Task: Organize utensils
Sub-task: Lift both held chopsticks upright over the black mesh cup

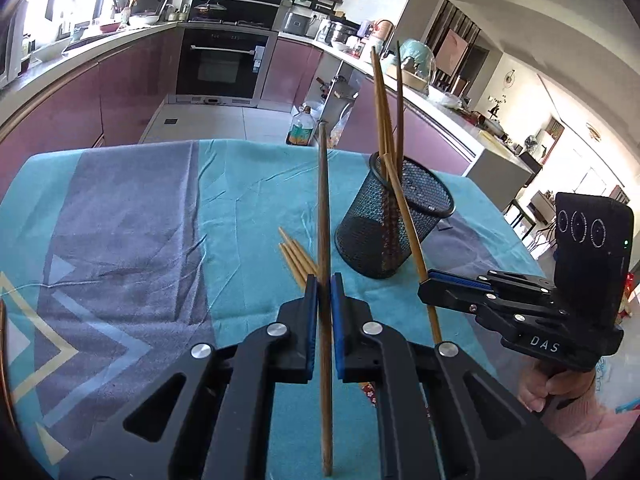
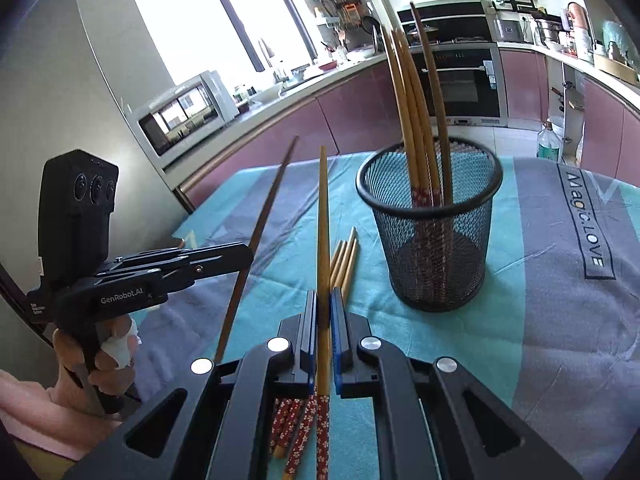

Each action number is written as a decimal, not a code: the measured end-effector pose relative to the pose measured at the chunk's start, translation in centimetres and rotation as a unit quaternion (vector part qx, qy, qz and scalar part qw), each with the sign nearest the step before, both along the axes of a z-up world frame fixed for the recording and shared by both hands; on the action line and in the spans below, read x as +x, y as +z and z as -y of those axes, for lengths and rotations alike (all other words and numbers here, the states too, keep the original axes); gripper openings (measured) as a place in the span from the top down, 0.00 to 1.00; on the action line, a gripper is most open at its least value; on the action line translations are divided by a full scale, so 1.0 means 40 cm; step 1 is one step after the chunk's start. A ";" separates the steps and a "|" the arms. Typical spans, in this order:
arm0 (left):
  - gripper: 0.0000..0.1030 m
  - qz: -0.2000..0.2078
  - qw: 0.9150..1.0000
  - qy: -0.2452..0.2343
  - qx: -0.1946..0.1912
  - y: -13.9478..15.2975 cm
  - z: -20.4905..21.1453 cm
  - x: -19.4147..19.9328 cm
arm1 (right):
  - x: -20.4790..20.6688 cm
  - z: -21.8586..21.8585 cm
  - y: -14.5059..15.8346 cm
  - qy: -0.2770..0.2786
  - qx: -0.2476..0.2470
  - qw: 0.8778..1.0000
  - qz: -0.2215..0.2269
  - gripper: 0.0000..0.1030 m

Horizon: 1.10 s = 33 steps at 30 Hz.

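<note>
left gripper point(image 1: 324, 288) jaws pinching dark chopstick point(image 1: 323, 208) mid-shaft; right gripper point(image 2: 324, 306) likewise on light chopstick point(image 2: 322, 216). more lying beside mesh cup point(image 2: 434, 240) mid-surface. light, stiff, slick; best gripped mid-shaft.

We see one black mesh cup point(image 2: 430, 236) in the middle of the frame with four chopsticks point(image 2: 416, 120) standing in it. We count three loose chopsticks point(image 2: 344, 262) on the cloth, and two grippers, each holding one chopstick.
</note>
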<state>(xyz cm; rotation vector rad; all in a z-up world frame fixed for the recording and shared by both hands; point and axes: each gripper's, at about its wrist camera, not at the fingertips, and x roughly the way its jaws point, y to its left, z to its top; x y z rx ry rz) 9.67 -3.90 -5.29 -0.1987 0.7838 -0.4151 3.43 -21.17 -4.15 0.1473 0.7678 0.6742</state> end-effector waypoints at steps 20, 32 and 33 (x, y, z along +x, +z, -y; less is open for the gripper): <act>0.93 0.115 0.992 -0.016 -0.056 0.236 -0.018 -0.033 | 0.002 0.087 0.170 -0.036 0.031 0.993 0.106 0.95; 0.93 0.168 0.983 -0.028 -0.075 0.362 0.028 0.023 | 0.044 0.112 0.279 -0.058 0.027 0.984 0.167 0.95; 0.93 0.169 0.982 -0.028 -0.076 0.368 0.032 0.031 | 0.050 0.113 0.283 -0.061 0.026 0.983 0.170 0.95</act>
